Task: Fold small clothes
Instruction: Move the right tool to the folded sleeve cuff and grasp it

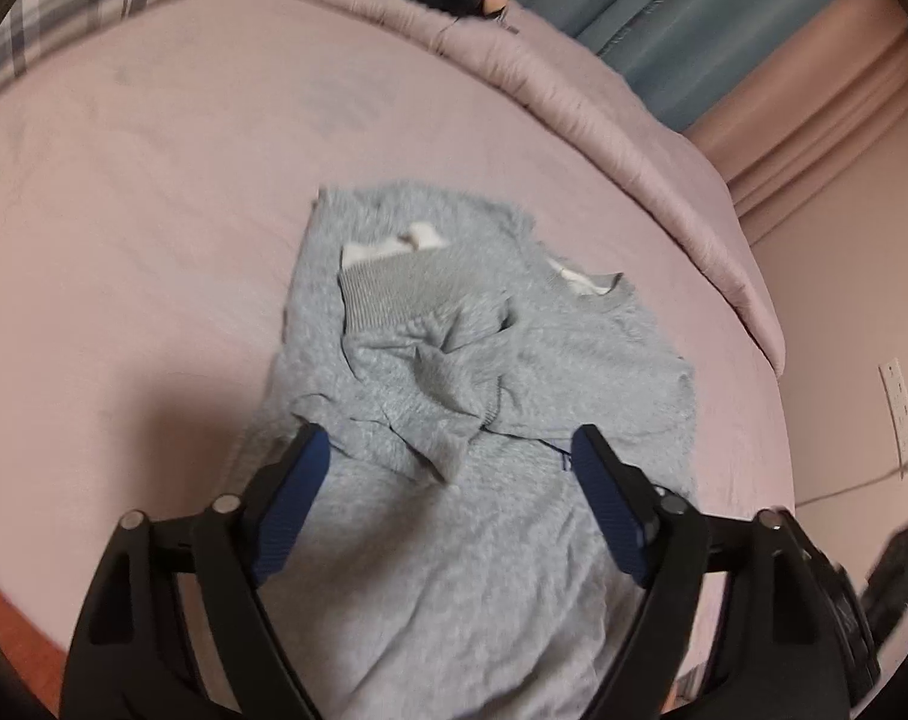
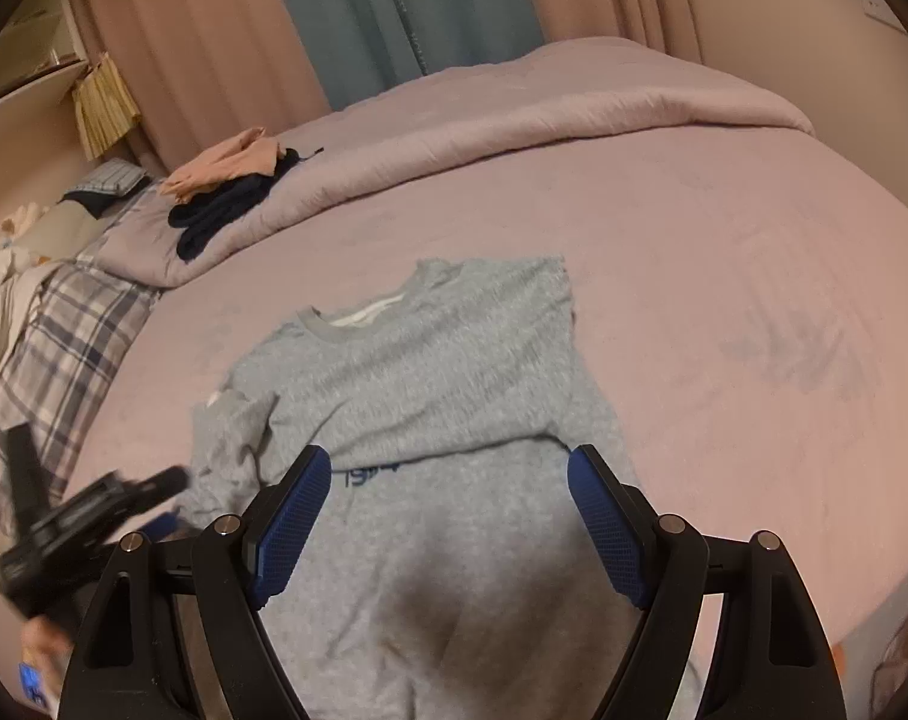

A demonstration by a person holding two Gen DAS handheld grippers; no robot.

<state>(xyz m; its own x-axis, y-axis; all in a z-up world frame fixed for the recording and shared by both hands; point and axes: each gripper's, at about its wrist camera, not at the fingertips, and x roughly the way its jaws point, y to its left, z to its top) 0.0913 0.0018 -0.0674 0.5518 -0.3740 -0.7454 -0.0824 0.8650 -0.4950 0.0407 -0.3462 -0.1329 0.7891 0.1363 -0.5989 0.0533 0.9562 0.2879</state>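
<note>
A pink bed sheet (image 1: 123, 240) fills both views. Both the left gripper (image 1: 450, 450) and the right gripper (image 2: 447, 468) stand wide open, empty, over the grey sweater (image 2: 429, 360), whose blue print is mostly covered by a fold; the hem is cut off.

**Bedroom in dim, pinkish light**

A bed (image 2: 664, 252) is covered by a mauve sheet, with a quilt (image 2: 514, 120) bunched along its far edge. Pink and teal curtains (image 2: 357, 12) are hung behind it. A plaid pillow (image 2: 63, 330) is seen at one side, a wall socket (image 1: 901, 414) at another.
</note>
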